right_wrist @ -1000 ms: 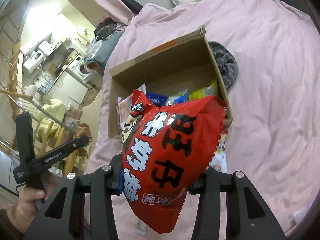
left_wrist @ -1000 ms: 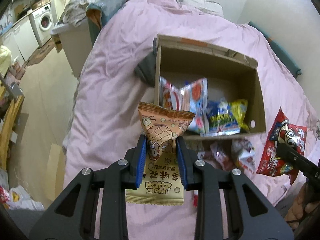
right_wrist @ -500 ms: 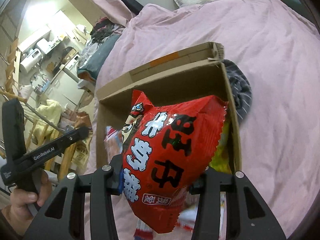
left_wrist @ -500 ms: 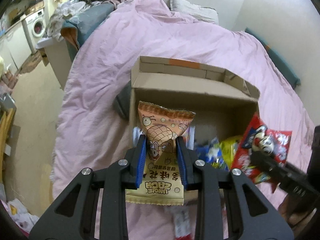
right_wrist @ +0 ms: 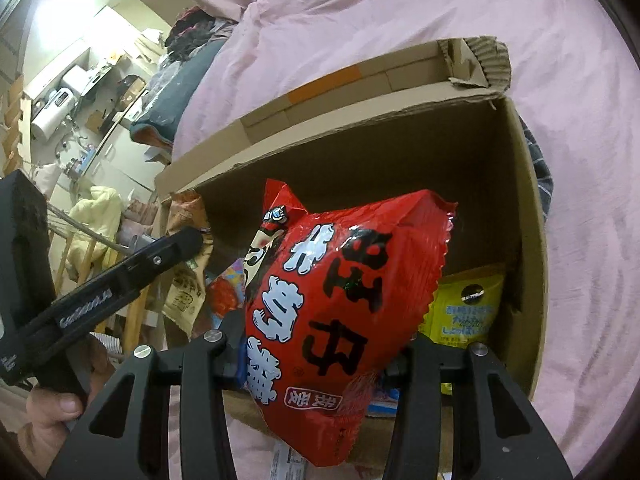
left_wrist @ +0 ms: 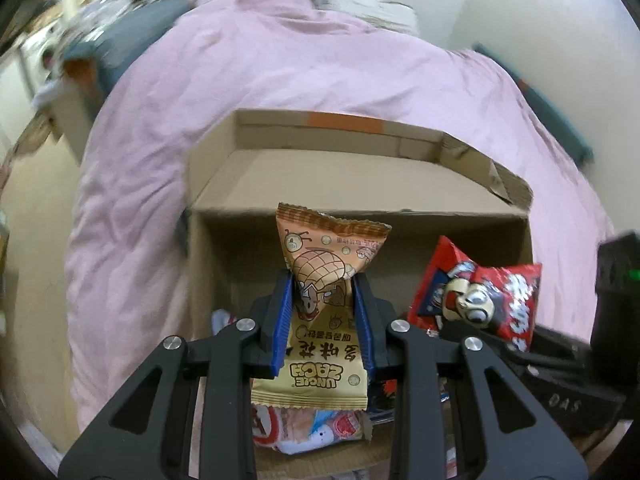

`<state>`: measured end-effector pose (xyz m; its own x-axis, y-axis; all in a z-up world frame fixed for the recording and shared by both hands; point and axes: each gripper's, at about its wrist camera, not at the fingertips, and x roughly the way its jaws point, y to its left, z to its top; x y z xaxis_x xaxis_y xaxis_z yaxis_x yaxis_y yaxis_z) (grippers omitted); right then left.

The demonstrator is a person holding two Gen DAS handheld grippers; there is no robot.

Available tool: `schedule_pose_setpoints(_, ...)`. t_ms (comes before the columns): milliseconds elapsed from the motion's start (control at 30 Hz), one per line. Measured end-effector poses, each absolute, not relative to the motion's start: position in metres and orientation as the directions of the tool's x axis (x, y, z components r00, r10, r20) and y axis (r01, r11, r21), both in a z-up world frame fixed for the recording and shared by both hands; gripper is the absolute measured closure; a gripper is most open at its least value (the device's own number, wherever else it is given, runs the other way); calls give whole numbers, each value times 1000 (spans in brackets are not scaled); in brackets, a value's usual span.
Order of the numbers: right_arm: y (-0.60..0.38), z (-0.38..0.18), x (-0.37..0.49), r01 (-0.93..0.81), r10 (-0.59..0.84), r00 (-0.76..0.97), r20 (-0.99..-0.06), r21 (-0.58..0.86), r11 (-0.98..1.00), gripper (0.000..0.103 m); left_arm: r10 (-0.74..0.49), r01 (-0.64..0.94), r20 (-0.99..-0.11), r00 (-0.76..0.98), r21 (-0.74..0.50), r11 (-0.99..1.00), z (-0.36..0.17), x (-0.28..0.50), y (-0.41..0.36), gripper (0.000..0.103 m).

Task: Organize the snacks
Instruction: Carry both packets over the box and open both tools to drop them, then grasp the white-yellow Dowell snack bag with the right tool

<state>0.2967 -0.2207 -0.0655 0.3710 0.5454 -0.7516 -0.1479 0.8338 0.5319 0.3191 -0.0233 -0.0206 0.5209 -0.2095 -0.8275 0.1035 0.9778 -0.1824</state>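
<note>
Since a second ago I have carried both packets in over the cardboard box (left_wrist: 360,176), which now fills each view where it earlier lay farther off on the pink bedspread (left_wrist: 160,128). My left gripper (left_wrist: 323,312) is clamped on the tan peanut packet (left_wrist: 324,280), upside down above the box's snacks; my right gripper (right_wrist: 320,364) pinches the puffy red bag (right_wrist: 344,280) over the box's near edge. The red bag hides the right fingertips and much of the box floor, and the left view's background is blurred.
</note>
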Motion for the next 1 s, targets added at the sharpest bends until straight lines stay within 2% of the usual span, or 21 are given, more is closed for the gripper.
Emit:
schedule_pose_setpoints(133, -231, -68, 298, -105, 536, 375, -756, 540, 835, 57, -183, 344, -826, 533, 14, 939, -9, 322, -57, 78)
schedule_pose_setpoints(200, -234, -70, 298, -89, 541, 370, -756, 551, 830, 57, -198, 356, -831, 520, 0, 934, -9, 324, -58, 78)
schedule_pose_setpoints(367, -235, -72, 297, -81, 551, 370, -748, 565, 821, 54, -222, 273, -848, 481, -95, 957, -20, 333, -46, 77)
schedule_pose_setpoints(433, -234, -71, 300, -77, 558, 375, -740, 575, 814, 53, -201, 250, -853, 482, -86, 964, -23, 332, -45, 73)
schedule_pose_setpoints(467, -236, -72, 300, -70, 563, 375, -737, 583, 810, 45, -192, 236, -853, 486, -83, 968, -23, 332, -43, 59)
schedule_pose_setpoints(500, -238, -71, 300, -58, 567, 386, -728, 594, 803, 28, -186, 220, -850, 493, -85, 972, -23, 331, -42, 42)
schedule_pose_setpoints(600, -244, -65, 297, -67, 587, 416, -694, 621, 781, 16, -200, 165, -826, 527, -131, 978, -17, 325, -31, 19)
schedule_pose_setpoints(733, -250, -41, 287, -120, 517, 515, -683, 540, 833, 13, -215, 156, -812, 543, -154, 976, -10, 320, -24, 18)
schedule_pose_setpoints(1000, -262, -39, 288, -111, 554, 504, -663, 586, 803, 15, -236, 88, -824, 515, -223, 971, -19, 321, -10, 18)
